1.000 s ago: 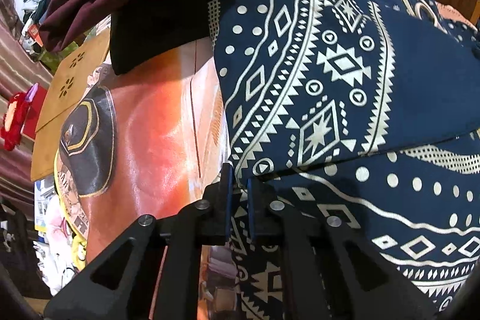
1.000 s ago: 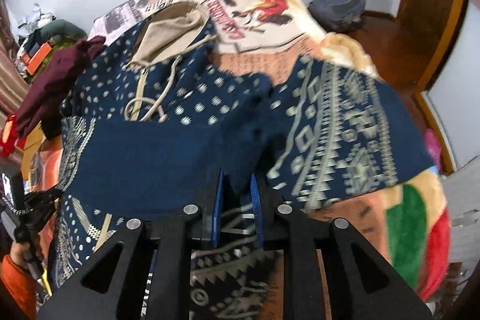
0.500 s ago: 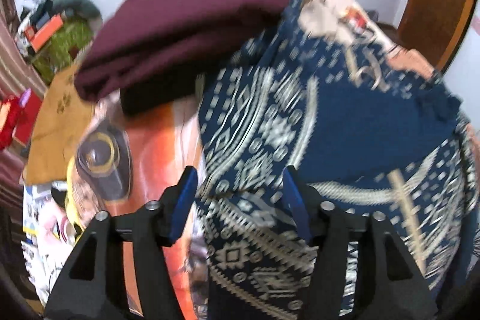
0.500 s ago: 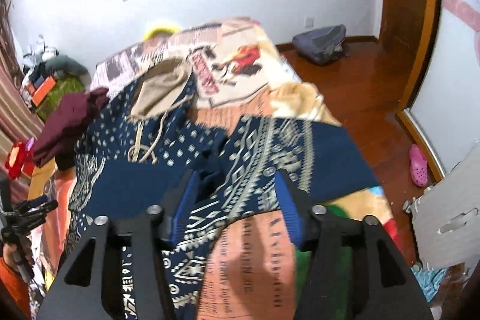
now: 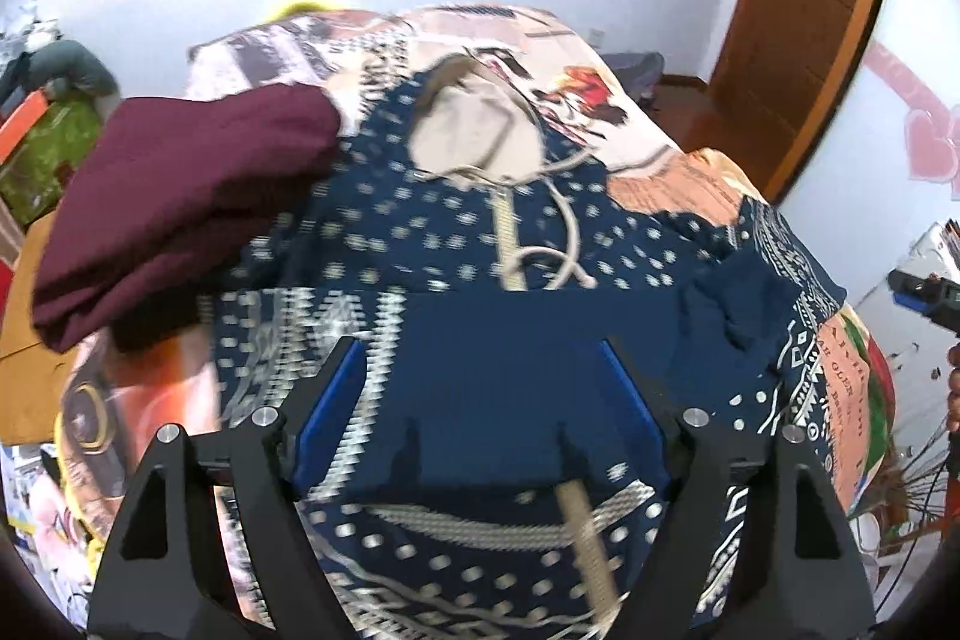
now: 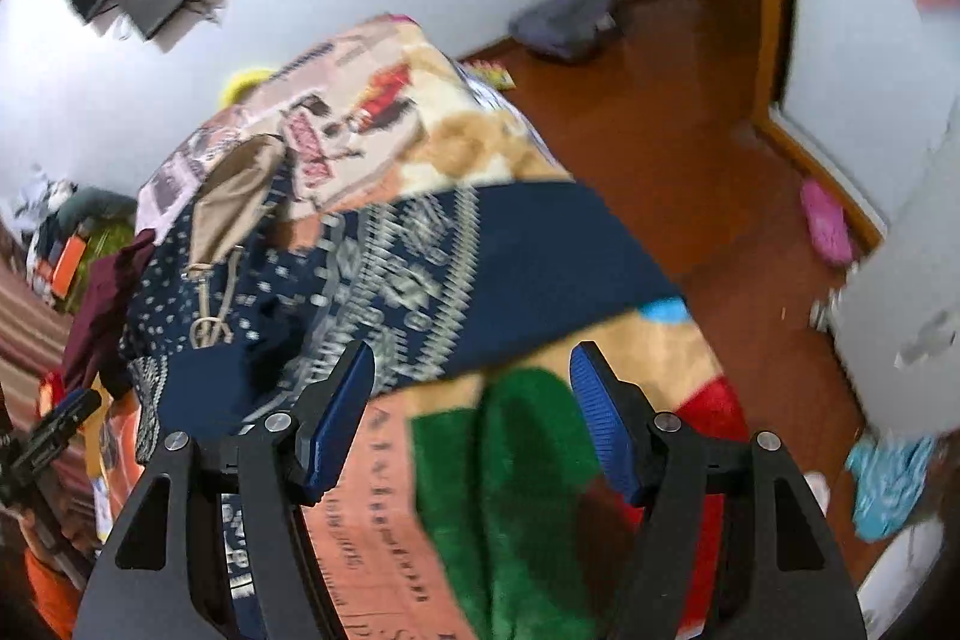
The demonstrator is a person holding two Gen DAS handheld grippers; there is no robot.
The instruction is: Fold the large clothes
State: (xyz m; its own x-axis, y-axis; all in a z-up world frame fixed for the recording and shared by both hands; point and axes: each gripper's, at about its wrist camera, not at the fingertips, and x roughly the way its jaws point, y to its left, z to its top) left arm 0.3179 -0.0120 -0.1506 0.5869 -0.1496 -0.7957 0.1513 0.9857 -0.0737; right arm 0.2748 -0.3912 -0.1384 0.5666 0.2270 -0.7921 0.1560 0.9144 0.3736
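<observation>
A navy hoodie [image 5: 480, 244] with cream patterns and a beige hood lining lies spread on the bed. Its left sleeve is folded across the chest; the other sleeve [image 6: 480, 268] stretches out to the right. My left gripper [image 5: 480, 412] is open and empty, above the hoodie's lower front. My right gripper [image 6: 474, 418] is open and empty, above the blanket below the right sleeve. The right gripper also shows at the right edge of the left wrist view [image 5: 924, 292], and the left gripper at the left edge of the right wrist view [image 6: 54, 430].
A folded maroon garment [image 5: 180, 196] lies on the hoodie's left shoulder. The bed has a colourful printed blanket [image 6: 528, 490]. Wooden floor [image 6: 690, 172] with a grey bag [image 6: 564, 19] and a pink slipper [image 6: 828, 226] is to the right. A door [image 5: 816, 16] stands beyond.
Both grippers were shut on the hoodie's fabric one second ago. They have opened, let go, and pulled up and back from the bed. The right wrist view has swung to the right.
</observation>
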